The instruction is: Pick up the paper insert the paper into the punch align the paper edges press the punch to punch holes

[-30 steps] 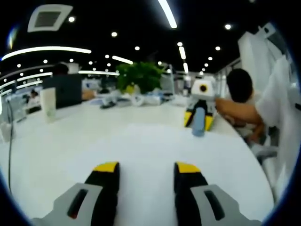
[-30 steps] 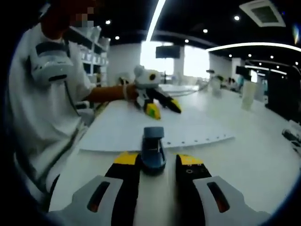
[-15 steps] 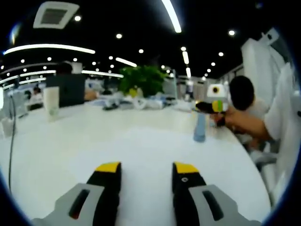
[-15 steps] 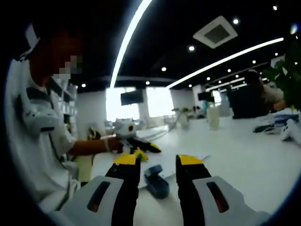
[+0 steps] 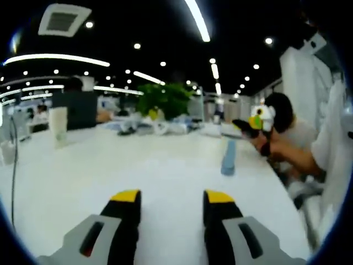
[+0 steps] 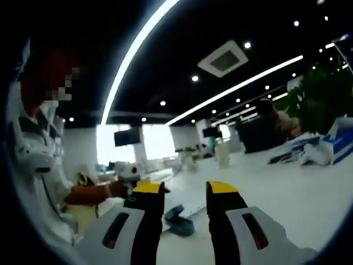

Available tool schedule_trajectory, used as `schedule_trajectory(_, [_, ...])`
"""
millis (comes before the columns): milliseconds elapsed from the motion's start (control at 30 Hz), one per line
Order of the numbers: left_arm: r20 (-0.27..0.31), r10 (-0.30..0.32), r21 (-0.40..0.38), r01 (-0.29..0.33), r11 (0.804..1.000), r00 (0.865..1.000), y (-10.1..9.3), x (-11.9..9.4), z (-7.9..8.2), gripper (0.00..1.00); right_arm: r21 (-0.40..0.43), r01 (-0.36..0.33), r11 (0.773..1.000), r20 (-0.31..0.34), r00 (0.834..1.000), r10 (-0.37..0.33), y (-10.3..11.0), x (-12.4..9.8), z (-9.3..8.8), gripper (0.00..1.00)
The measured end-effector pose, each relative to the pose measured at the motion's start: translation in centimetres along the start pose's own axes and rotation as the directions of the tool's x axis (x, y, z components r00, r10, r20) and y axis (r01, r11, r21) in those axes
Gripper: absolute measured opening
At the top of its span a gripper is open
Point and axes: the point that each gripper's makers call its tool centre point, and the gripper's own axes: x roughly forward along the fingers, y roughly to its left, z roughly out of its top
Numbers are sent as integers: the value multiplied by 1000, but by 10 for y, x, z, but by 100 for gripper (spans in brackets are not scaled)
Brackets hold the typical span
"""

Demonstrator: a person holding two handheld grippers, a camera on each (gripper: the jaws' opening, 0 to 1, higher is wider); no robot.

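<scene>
My left gripper [image 5: 172,197], black jaws with yellow tips, parted and empty, hovers low over white table [image 5: 83,176], likely staying clear. Small blue plastic hole punch [image 5: 228,158] stands on table, right of centre, well ahead. My right gripper [image 6: 187,189] raised and tilted up, jaws apart, holding nothing; punch below, between jaws. White paper sheet [image 6: 190,207] lies beside punch; whether inserted, cannot tell.

Smooth glossy table [image 5: 110,165] — blue plastic punch [image 5: 228,157]
</scene>
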Motion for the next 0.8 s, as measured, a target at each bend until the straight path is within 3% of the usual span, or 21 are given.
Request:
schedule_trajectory(167, [-7, -97, 68, 97, 993, 995, -49, 42, 23, 46, 24, 137, 990, 33, 990, -138, -13, -12, 2, 32])
schedule_trajectory(267, [-36, -158, 84, 160, 983, 987, -72, 75, 21, 44, 1, 230, 973, 13, 973, -230, -23, -18, -4, 32])
schedule_trajectory(333, [-75, -217, 99, 223, 970, 973, -90, 96, 16, 44, -31, 252, 967, 2, 968, -252, -21, -18, -5, 32])
schedule_trajectory(433, [-88, -262, 93, 270, 958, 961, -109, 114, 13, 44, -68, 260, 963, -13, 965, -261, -16, -18, -4, 32])
schedule_trajectory(600, [-129, -283, 118, 298, 947, 951, -123, 130, -6, 43, -108, 288, 952, -47, 955, -294, -15, -17, -13, 30])
schedule_trajectory(800, [-94, -300, 123, 310, 943, 949, -123, 131, -4, 39, -143, 309, 940, -67, 945, -321, -11, -8, -21, 25])
